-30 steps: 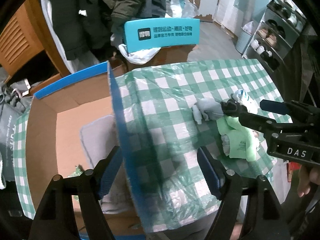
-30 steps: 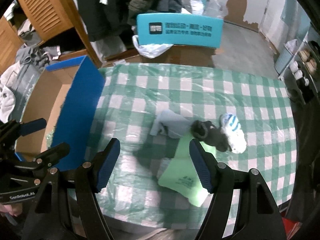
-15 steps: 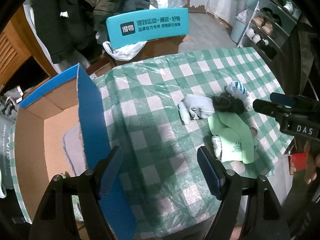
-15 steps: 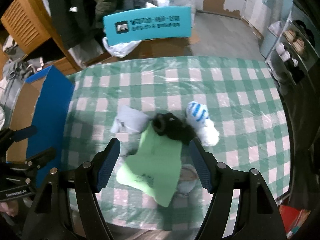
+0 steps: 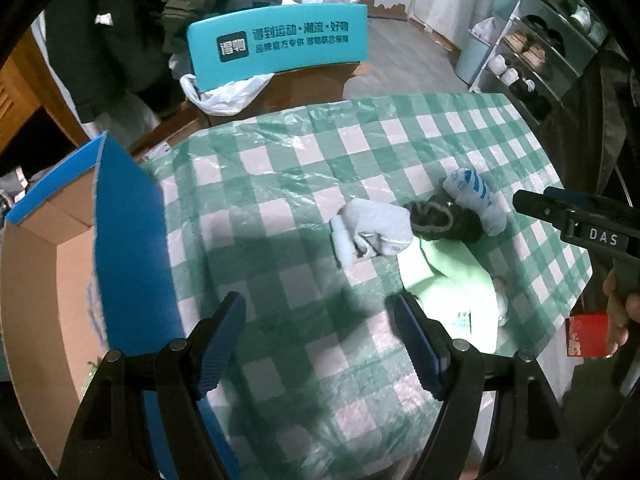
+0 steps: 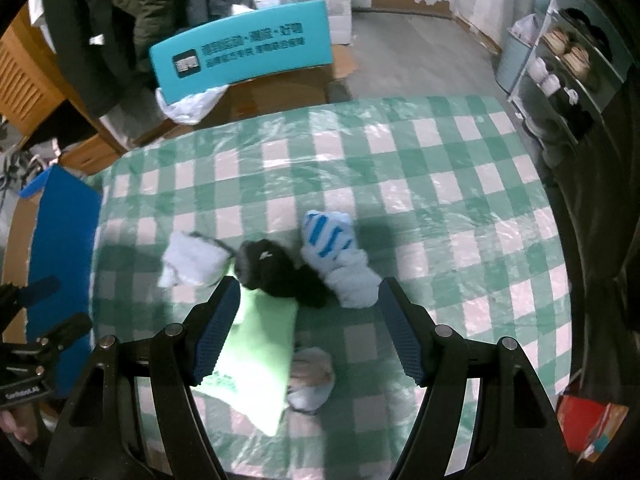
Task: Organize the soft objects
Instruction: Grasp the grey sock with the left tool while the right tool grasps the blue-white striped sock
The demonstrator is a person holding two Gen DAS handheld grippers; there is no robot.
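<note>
Both the left gripper (image 5: 320, 342) and right gripper (image 6: 308, 326), spread wide and empty, have swung from the blue-walled cardboard box (image 5: 128, 240) toward the bench's (image 6: 440, 184) crumpled sock pile (image 6: 280, 268), so another pickup looks imminent.

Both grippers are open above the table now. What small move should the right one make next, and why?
Probably lower the right gripper onto the black sock: it is open and empty, the sock lies just ahead between its fingers, atop the green cloth, so it lifts first.

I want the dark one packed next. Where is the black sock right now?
In the right wrist view the black sock lies mid-table between the pale grey sock and the blue-striped sock, overlapping the green cloth.
</note>
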